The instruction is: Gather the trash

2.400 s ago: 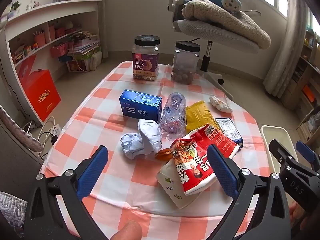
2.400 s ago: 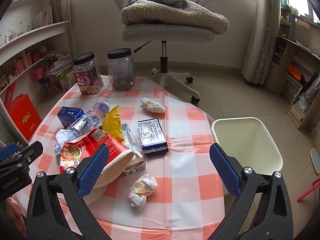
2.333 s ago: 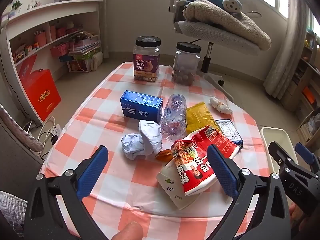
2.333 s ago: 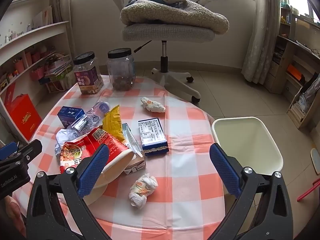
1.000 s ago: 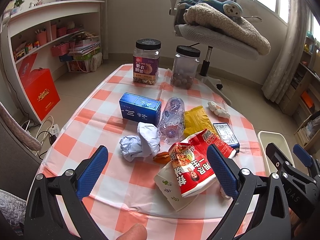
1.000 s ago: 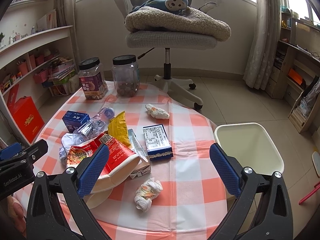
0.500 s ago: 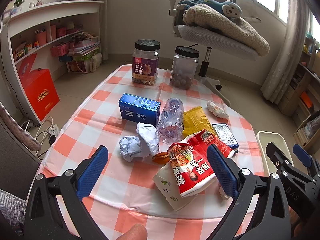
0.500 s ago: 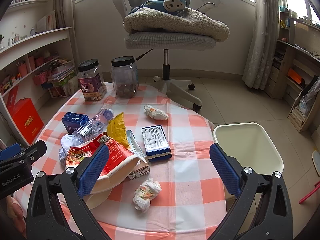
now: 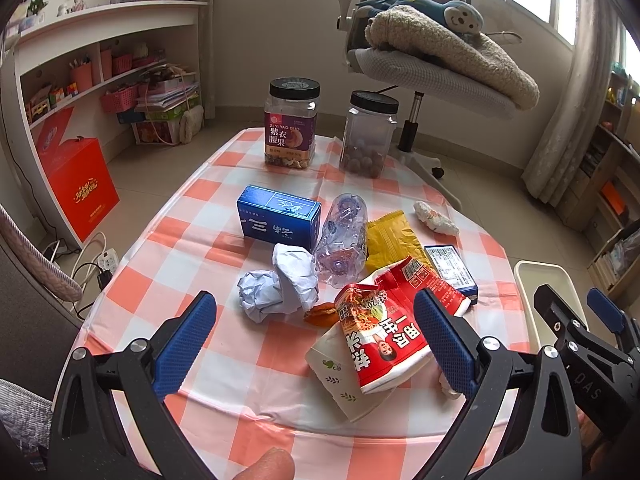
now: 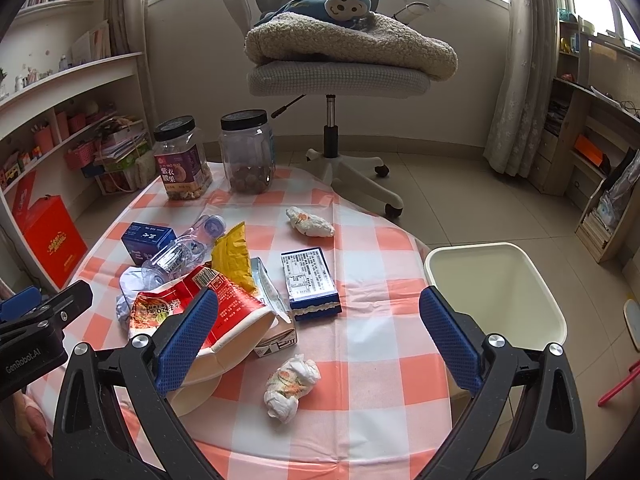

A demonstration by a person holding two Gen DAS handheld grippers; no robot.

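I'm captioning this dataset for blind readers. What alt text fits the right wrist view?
The open right gripper hovers over a checked table strewn with trash: a crumpled wrapper nearest, a red snack bag, a plastic bottle and a dark blue box. An empty cream bin stands on the floor beside the table's right edge.

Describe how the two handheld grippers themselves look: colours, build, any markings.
Both are alike: the left gripper and right gripper have black, speckled plastic arms with silver bolts. Their fingers carry blue pads with a fine diamond texture. White lettering shows on the bodies: "GenRobot.AI" on the left one, "DAS" on the right. No cables are visible.
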